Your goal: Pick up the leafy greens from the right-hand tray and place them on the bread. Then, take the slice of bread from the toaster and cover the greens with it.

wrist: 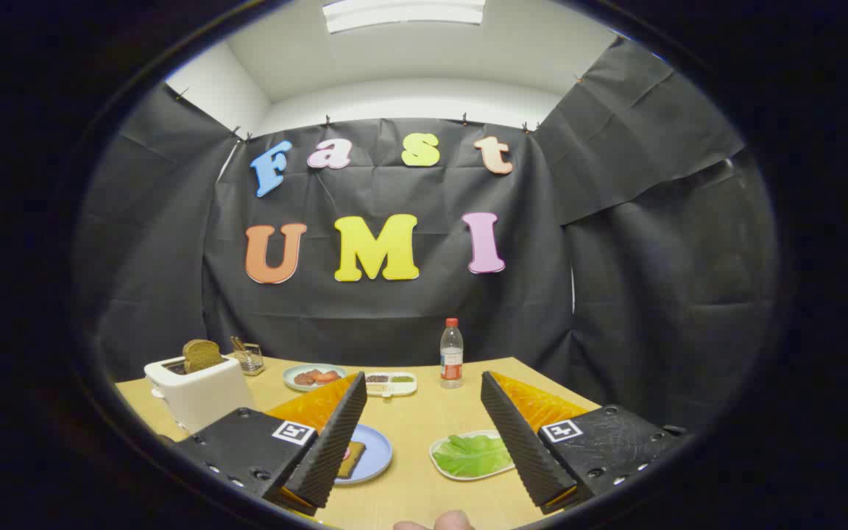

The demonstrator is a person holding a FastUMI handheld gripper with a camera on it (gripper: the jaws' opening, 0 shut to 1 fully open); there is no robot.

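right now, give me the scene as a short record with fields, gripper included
gripper: open, fingers wide apart, holding nothing, above the table
table: light wood
leafy greens: on a white tray between the fingers, beside the right finger
blue plate: by the left finger, holds a bread slice, partly hidden
toaster: white, beyond the left finger, bread sticking up from it
bottle: upright, far side of the table
task progress: greens not yet picked

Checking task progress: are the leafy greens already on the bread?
No: the leafy greens lie in their tray, the open gripper above the table.
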